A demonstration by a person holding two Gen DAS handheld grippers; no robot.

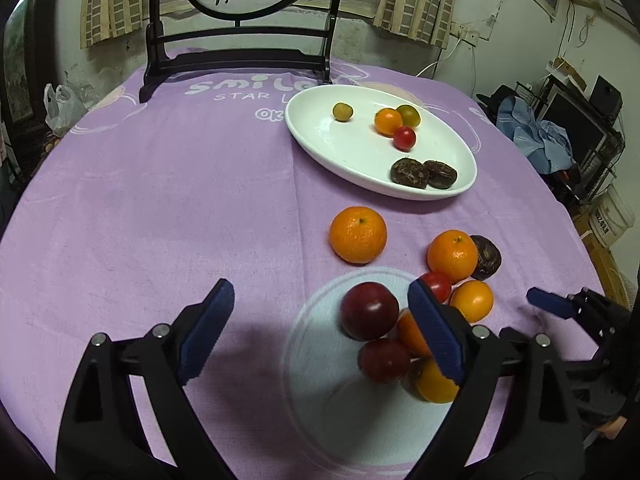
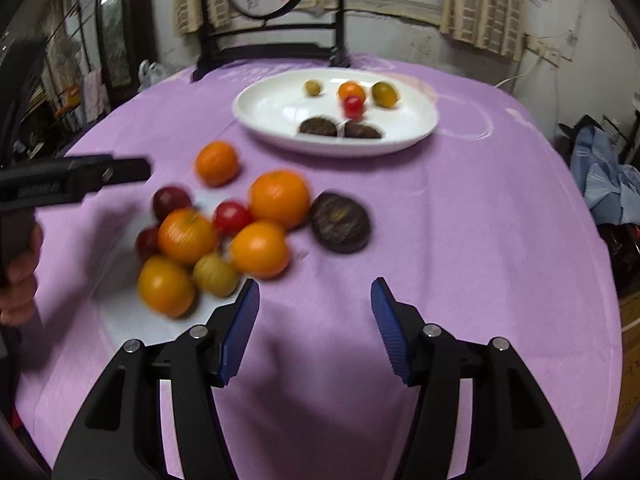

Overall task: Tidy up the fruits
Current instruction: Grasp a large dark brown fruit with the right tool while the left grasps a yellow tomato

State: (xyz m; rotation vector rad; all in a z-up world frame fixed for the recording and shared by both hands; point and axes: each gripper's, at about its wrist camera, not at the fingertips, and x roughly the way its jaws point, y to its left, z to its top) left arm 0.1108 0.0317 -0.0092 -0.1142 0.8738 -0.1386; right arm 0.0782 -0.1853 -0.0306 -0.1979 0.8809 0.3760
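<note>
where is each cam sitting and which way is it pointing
Left wrist: on the left gripper, looking forward over a clear plate of fruit toward the white plate; its own open fingers show, with the right gripper's tip at the right edge.
Right wrist: on the right gripper, above bare purple cloth, facing the same way; open fingers, the left gripper and the hand holding it show.
Shared: both plates, the fruit, the cloth.
</note>
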